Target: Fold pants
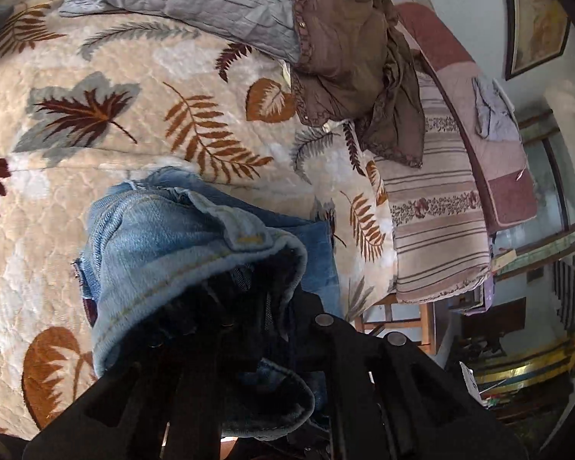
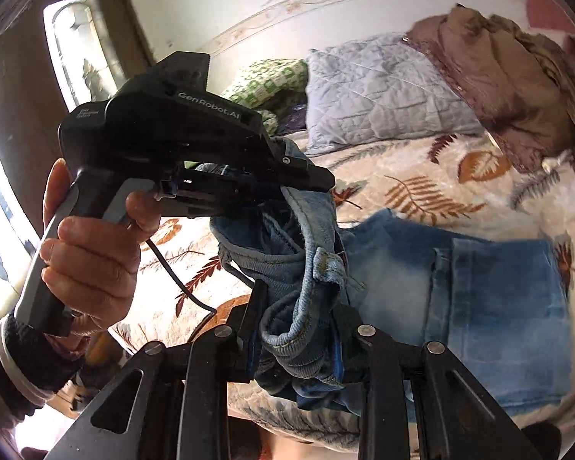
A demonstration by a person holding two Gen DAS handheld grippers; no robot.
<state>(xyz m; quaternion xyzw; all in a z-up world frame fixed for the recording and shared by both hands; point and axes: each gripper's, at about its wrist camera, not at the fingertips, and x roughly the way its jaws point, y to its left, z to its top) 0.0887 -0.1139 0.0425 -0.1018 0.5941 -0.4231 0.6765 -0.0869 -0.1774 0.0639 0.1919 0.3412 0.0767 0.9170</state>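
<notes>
Light blue jeans (image 2: pixel 490 299) lie partly on the leaf-patterned bedspread (image 2: pixel 421 168). Their waistband is lifted off the bed, held between both grippers. My left gripper (image 2: pixel 306 180), held in a hand, is shut on the waistband's upper edge. In its own view (image 1: pixel 249 306) the denim waistband (image 1: pixel 195 237) drapes over its fingers and hides the tips. My right gripper (image 2: pixel 299 329) is shut on the waistband near a belt loop (image 2: pixel 327 262), just below the left one.
A grey quilted pillow (image 1: pixel 195 0) and a brown crumpled garment (image 1: pixel 356 57) lie at the head of the bed. Striped folded blankets (image 1: pixel 437 211) are stacked beside the bed edge. A green patterned cushion (image 2: pixel 268 80) sits by the wall.
</notes>
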